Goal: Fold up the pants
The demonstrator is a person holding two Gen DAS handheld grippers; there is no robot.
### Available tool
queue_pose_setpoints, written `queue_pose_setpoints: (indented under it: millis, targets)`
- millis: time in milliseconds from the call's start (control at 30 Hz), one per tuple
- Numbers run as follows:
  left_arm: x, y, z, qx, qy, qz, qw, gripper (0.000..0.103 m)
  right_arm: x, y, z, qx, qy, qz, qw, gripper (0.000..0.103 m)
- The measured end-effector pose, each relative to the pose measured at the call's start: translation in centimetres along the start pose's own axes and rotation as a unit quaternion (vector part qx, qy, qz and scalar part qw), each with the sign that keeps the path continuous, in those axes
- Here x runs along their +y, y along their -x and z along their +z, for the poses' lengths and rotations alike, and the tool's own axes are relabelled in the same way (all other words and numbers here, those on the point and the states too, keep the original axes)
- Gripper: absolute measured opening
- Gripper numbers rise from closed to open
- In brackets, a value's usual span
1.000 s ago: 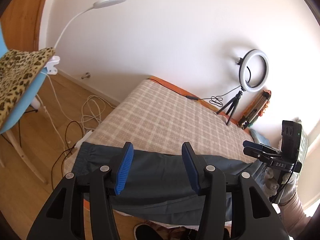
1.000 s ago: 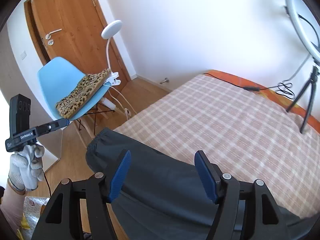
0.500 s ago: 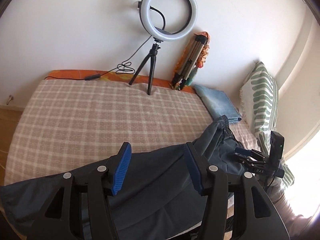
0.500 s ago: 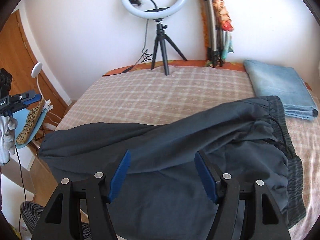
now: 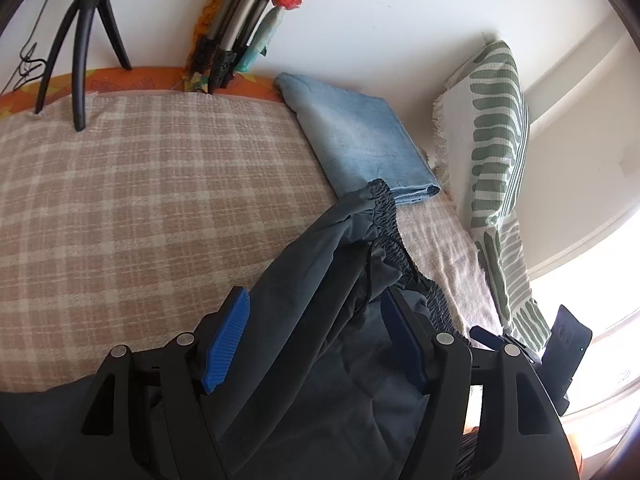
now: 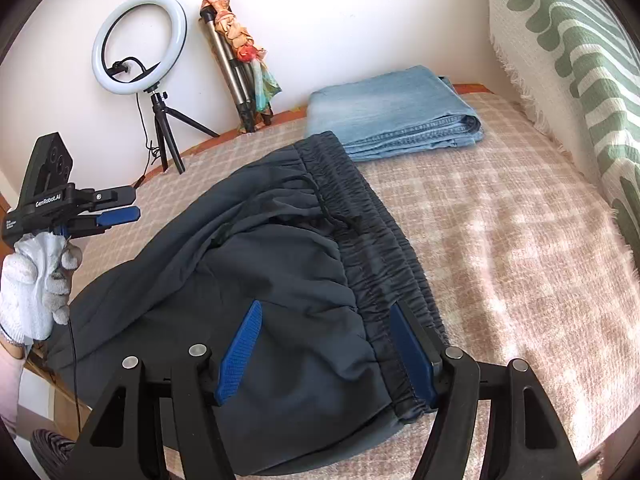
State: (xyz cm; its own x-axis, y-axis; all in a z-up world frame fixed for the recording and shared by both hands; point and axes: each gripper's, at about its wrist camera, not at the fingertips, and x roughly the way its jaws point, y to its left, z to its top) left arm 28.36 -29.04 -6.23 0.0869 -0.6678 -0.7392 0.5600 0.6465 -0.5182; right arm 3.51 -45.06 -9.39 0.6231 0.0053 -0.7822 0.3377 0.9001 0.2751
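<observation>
Dark grey pants lie crumpled across the near part of the checked bed, with the elastic waistband to the right and a black drawstring across it. They also show in the left wrist view. My right gripper is open and empty, just above the pants near the waistband's near end. My left gripper is open and empty over the bunched fabric left of the waistband. It also shows in the right wrist view, held by a gloved hand above the pants' left part.
Folded light blue jeans lie at the bed's far side, beyond the waistband. A green striped pillow leans at the right. A ring light on a tripod and a folded tripod stand against the far wall.
Both views have swung right, from the door and chair side to the waistband end of the pants. Both grippers stay open and have come closer to the fabric.
</observation>
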Motion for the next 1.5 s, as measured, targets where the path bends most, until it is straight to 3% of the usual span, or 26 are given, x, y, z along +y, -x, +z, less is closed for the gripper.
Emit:
queue_pose_setpoints:
  millis: [133,333,367,400,433,533,700,800,867,967,1067,1100,1200,1233,1300,1367,1500]
  targets:
    - [-0.8,-4.4,1.2,0.021,-0.018,0.052,0.9983,0.068,-2.6,0.0,-1.3,0.01,-0.022,-0.011,1.0,0.069]
    - [-0.9,-7.7,1.6,0.035,-0.017,0.068,0.9969,0.064,-4.4,-0.2,-1.6,0.019,-0.034,-0.019,0.999,0.069]
    - [-0.9,-7.9,1.6,0.033,-0.02,0.067,0.997,0.046,-4.5,-0.4,-1.7,0.021,-0.036,-0.017,0.999,0.069]
    - [-0.8,-8.0,1.5,0.034,-0.02,0.059,0.9975,0.013,-4.5,-0.5,-1.7,0.023,-0.036,-0.015,0.999,0.069]
    - [-0.9,-8.0,1.6,0.034,-0.022,0.052,0.9978,0.004,-4.4,-0.6,-1.7,0.026,-0.034,-0.014,0.999,0.069]
    - [-1.7,-6.6,1.4,0.012,-0.04,0.039,0.9983,0.004,-3.9,-1.0,-1.9,0.034,-0.023,-0.018,0.999,0.069]
    - [-4.9,-3.1,0.4,-0.012,-0.078,-0.013,0.9968,0.003,-4.5,-2.0,-2.2,0.047,-0.034,-0.027,0.998,0.072]
    - [-7.7,-2.2,-2.6,0.001,-0.123,-0.037,0.9917,0.003,-5.5,-1.2,-1.9,0.029,-0.057,-0.021,0.998,0.072]
    - [-9.3,-2.2,-5.1,0.009,-0.153,-0.035,0.9875,0.003,-6.0,-0.1,-1.4,0.007,-0.069,-0.017,0.997,0.072]
    - [-10.6,-2.8,-8.8,0.032,-0.17,-0.056,0.9833,0.003,-6.4,1.6,-0.8,-0.028,-0.088,0.007,0.996,0.072]
    - [-11.7,-4.3,-12.2,0.063,-0.205,-0.049,0.9754,0.004,-6.7,2.2,-0.4,-0.039,-0.107,0.063,0.991,0.072]
    - [-11.7,-4.7,-12.9,0.075,-0.207,-0.045,0.9744,0.011,-6.6,2.2,-0.3,-0.04,-0.11,0.073,0.99,0.072]
    - [-11.2,-3.9,-14.1,0.091,-0.185,-0.051,0.9772,0.016,-6.1,1.9,-0.1,-0.037,-0.113,0.088,0.989,0.075]
    - [-10.9,-3.0,-14.2,0.088,-0.181,-0.052,0.9782,0.017,-6.1,1.8,-0.1,-0.034,-0.115,0.09,0.989,0.075]
    - [-10.4,-0.4,-14.5,0.063,-0.192,-0.032,0.9789,0.036,-6.1,1.4,-0.2,-0.027,-0.121,0.088,0.988,0.076]
    - [-9.3,2.4,-14.7,0.031,-0.208,0.005,0.9776,0.045,-6.3,1.0,-0.2,-0.02,-0.125,0.088,0.988,0.077]
    - [-5.4,6.1,-15.1,0.02,-0.199,0.062,0.9779,0.045,-6.2,-0.4,-0.7,0.008,-0.118,0.072,0.99,0.078]
